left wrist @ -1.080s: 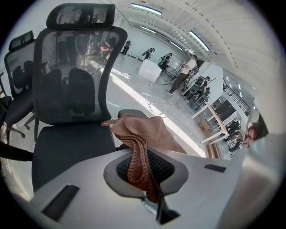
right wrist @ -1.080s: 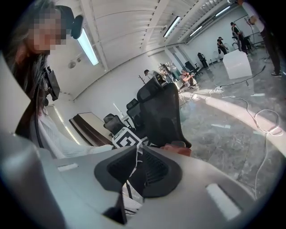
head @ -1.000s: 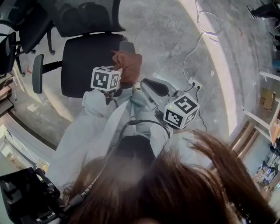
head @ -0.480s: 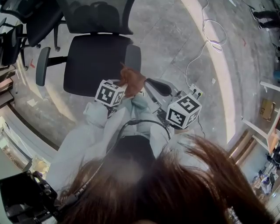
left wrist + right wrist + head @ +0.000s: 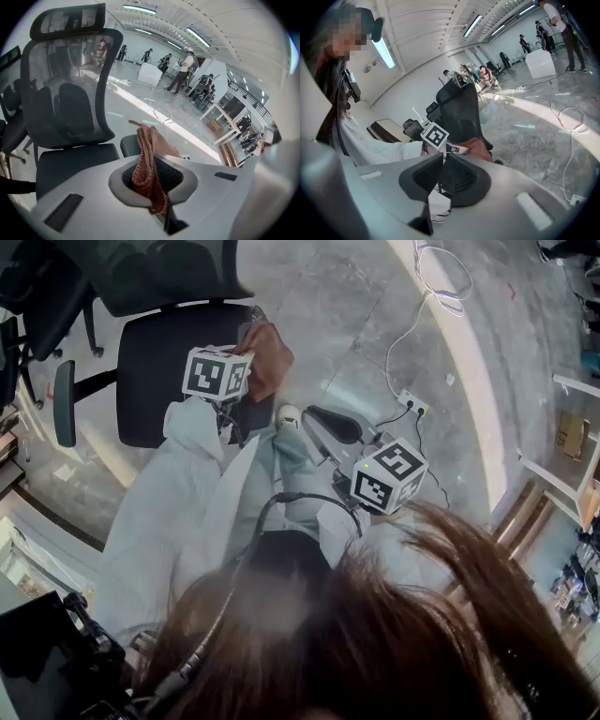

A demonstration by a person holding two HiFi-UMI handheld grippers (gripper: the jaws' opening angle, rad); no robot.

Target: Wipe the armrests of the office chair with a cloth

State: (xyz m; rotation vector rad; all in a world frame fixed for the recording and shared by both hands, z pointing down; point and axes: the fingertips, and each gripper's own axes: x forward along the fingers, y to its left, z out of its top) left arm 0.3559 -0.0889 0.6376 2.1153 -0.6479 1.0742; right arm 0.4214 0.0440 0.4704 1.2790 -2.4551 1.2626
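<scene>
My left gripper (image 5: 246, 369) is shut on a rust-brown cloth (image 5: 269, 354), which lies over the office chair's right armrest and hides most of it in the head view. In the left gripper view the cloth (image 5: 149, 159) hangs bunched between the jaws, above the dark armrest pad (image 5: 127, 144). The black seat (image 5: 173, 371) and the other armrest (image 5: 63, 404) lie to the left. My right gripper (image 5: 317, 416) hovers to the right of the chair, shut and empty. The right gripper view shows the right gripper (image 5: 440, 172) pointing at the cloth (image 5: 480, 149).
The mesh backrest (image 5: 70, 89) rises behind the seat. More black chairs (image 5: 42, 296) stand at the upper left. A white cable and power strip (image 5: 410, 404) lie on the grey floor to the right. People stand far off across the hall.
The left gripper drew the cloth back toward me along the armrest, then pushed it forward to the far end. The right gripper hardly moved.
</scene>
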